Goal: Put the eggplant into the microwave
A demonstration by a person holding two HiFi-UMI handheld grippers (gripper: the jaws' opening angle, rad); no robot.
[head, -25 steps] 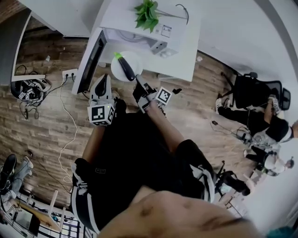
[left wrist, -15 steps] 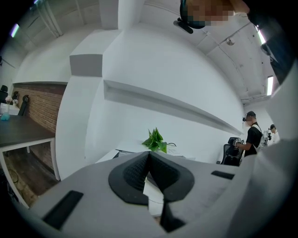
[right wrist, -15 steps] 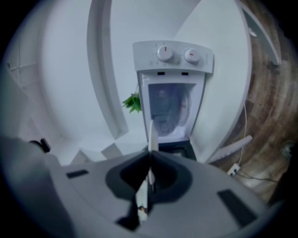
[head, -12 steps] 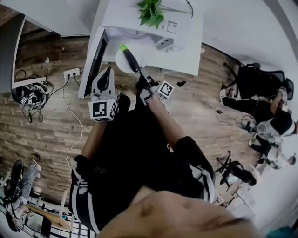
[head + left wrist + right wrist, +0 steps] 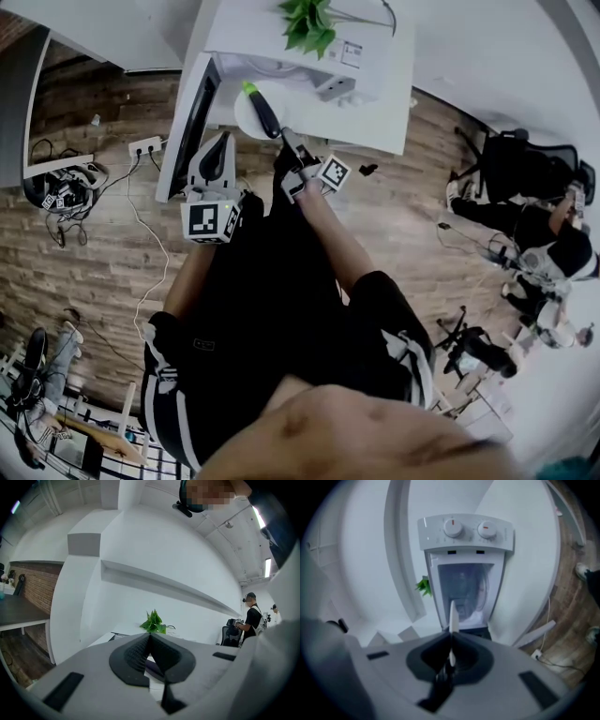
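Note:
A dark eggplant (image 5: 263, 111) with a green stem lies on a white plate (image 5: 246, 114). My right gripper (image 5: 289, 139) is shut on the plate's near rim and holds it level at the front of the white microwave (image 5: 281, 66), whose dark door (image 5: 192, 117) hangs open to the left. In the right gripper view the plate (image 5: 453, 613) shows edge-on between the pads of that gripper (image 5: 451, 633), with the open microwave (image 5: 464, 590) straight ahead. My left gripper (image 5: 219, 141) is shut and empty beside the door. Past the left gripper (image 5: 150, 635) I see the eggplant (image 5: 153, 666).
The microwave stands on a white table (image 5: 375, 122) and has a green plant (image 5: 307, 26) on top. A power strip (image 5: 142, 147) and cables lie on the wooden floor at left. A person sits by a black chair (image 5: 511, 173) at right.
The right gripper has carried the plate and eggplant closer to the microwave's opening. The left gripper has shifted slightly along beside the door.

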